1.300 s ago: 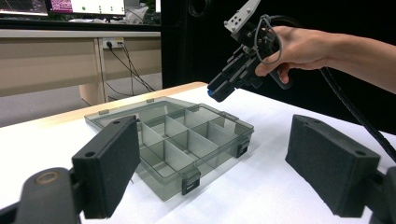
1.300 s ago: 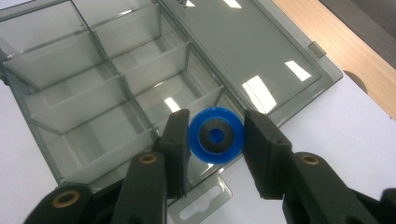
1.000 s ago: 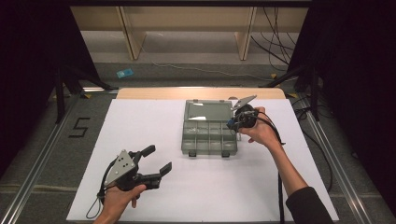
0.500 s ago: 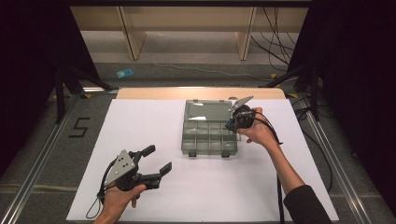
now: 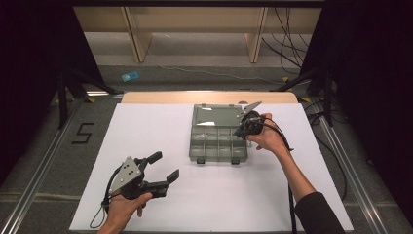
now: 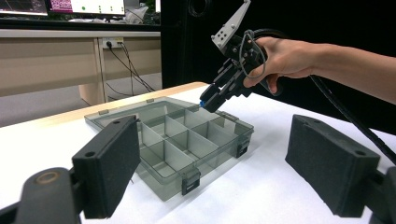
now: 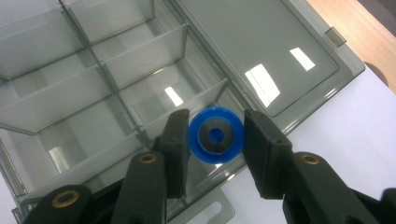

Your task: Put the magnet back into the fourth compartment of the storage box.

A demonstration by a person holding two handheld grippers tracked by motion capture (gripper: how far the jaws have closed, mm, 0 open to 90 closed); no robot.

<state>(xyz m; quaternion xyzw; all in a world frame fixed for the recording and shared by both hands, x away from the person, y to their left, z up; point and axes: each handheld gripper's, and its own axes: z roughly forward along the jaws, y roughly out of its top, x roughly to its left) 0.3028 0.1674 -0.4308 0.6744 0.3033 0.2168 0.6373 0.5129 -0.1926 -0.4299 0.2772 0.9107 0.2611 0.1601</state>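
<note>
White paper covers the table (image 5: 146, 131). Clamped between the pads of the right gripper (image 7: 215, 140) sits a blue ring (image 7: 215, 135), hanging just above a corner compartment of the clear divided box (image 5: 217, 141), whose lid lies open beyond the fingertips. Well apart, the left gripper (image 5: 160, 170) hovers with jaws spread, nothing between them.

White table cover (image 5: 146, 131), wooden shelving (image 5: 195, 19), small blue item on floor (image 5: 129, 76), monitors (image 6: 84, 6)
</note>
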